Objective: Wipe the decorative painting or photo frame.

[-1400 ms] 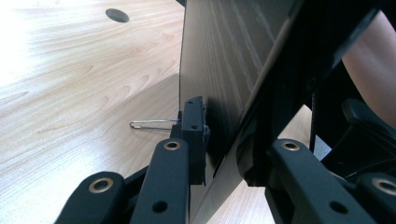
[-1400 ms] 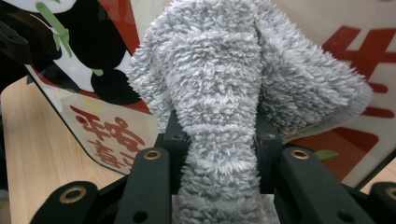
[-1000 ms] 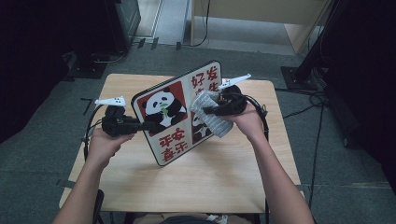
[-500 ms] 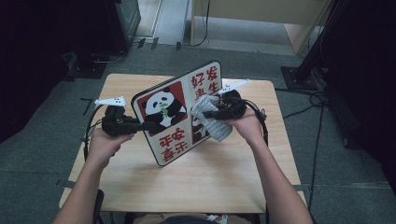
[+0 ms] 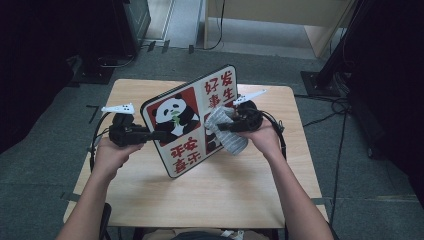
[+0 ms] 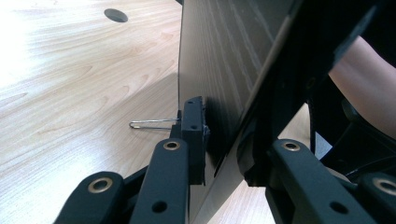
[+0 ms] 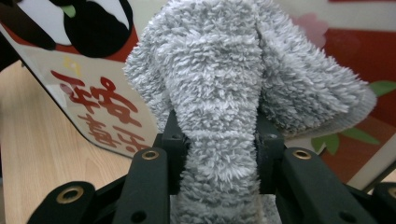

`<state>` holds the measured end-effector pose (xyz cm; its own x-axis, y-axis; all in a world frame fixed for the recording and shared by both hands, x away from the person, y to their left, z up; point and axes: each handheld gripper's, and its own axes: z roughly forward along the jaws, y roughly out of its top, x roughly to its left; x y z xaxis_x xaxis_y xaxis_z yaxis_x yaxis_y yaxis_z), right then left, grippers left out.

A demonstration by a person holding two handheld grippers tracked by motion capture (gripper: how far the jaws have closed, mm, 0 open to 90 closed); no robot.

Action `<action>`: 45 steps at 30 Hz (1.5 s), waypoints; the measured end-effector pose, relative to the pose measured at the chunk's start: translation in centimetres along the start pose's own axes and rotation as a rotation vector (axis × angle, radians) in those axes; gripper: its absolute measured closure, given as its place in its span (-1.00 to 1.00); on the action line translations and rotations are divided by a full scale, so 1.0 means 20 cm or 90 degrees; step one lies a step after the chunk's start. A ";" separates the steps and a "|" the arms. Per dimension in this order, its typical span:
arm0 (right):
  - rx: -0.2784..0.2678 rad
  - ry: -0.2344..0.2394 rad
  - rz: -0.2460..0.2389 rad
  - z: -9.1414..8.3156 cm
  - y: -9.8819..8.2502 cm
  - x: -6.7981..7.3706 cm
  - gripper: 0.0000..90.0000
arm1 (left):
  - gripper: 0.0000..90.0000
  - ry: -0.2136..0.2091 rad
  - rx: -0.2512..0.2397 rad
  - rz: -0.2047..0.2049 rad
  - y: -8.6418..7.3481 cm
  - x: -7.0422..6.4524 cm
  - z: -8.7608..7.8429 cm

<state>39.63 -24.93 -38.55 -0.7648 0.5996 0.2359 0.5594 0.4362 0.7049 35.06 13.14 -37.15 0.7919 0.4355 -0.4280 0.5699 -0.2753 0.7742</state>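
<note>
I work in a lab or studio: my small wooden table (image 5: 220,200) stands on grey carpet (image 5: 45,150) among cables (image 5: 345,107) and dark stands (image 5: 335,65).

- wooden table (image 5: 235,195), light grain, round cable hole (image 6: 116,15) near far edge
- grey floor (image 5: 360,190), cables (image 5: 345,107) trailing on it right of table
- pale wooden cabinet (image 5: 300,15) behind table
- dark stand base (image 5: 107,65) far left

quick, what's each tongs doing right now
left tongs: closed on the edge of the panda board, holding it tilted up.
right tongs: closed on the grey fluffy cloth, against the board's face.
</note>
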 end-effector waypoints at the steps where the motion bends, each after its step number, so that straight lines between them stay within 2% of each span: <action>1: 0.002 0.001 0.002 0.00 0.00 0.00 0.46 | 0.67 0.000 0.000 0.000 0.00 0.00 0.00; 12: 0.016 -0.001 0.002 0.03 -0.05 -0.01 0.46 | 0.68 0.002 0.001 0.003 0.00 0.00 0.00; 45: 0.074 0.002 0.033 0.17 -0.26 -0.05 0.46 | 0.67 0.000 0.003 0.009 0.00 0.00 0.00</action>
<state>38.55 -25.48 -44.65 -0.7351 0.6210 0.2721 0.6310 0.4800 0.6095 35.01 13.07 -37.11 0.7997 0.4317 -0.4173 0.5600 -0.2859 0.7776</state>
